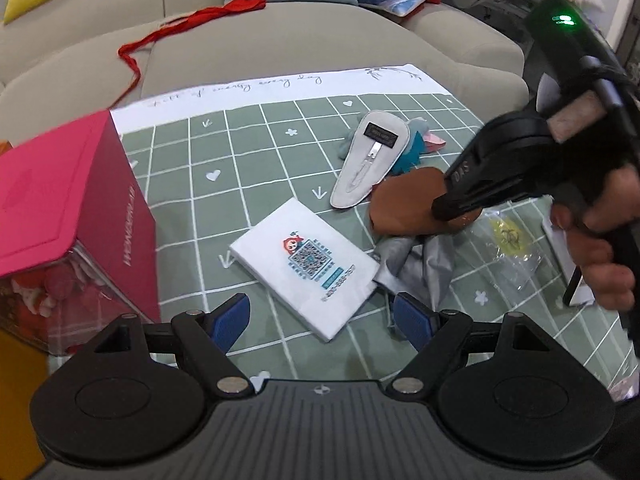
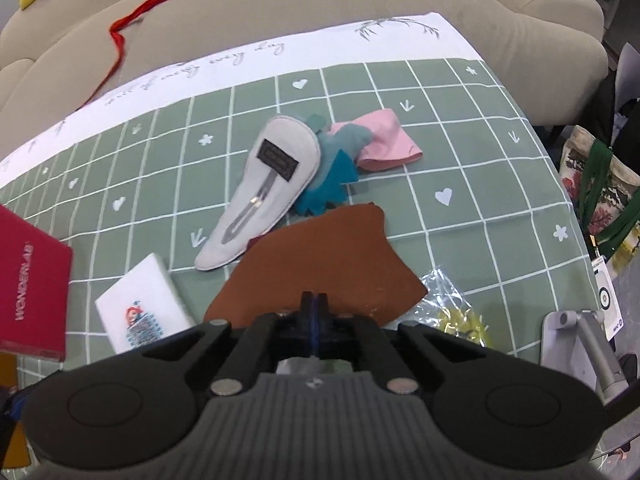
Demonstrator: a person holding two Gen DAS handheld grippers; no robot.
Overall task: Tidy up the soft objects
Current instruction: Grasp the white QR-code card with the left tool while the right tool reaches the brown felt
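My right gripper [image 2: 315, 304] is shut on the near edge of a brown felt piece [image 2: 320, 256], holding it just above the green checked cloth [image 2: 460, 128]; it also shows in the left wrist view [image 1: 444, 206] with the brown piece [image 1: 404, 204]. Beyond lie a grey pouch with a hair clip [image 2: 264, 188], teal felt [image 2: 332, 184], and pink cloth [image 2: 384, 144]. My left gripper [image 1: 320, 322] is open and empty over a white tissue pack [image 1: 308, 264]. Grey cloth [image 1: 420, 268] lies beside the pack.
A pink-red box [image 1: 72, 208] stands at the left. A clear plastic bag with yellow print [image 1: 508, 248] lies right. A beige sofa [image 1: 280, 40] with a red ribbon [image 1: 168, 28] is behind. A grey stand [image 2: 584, 344] sits at the right edge.
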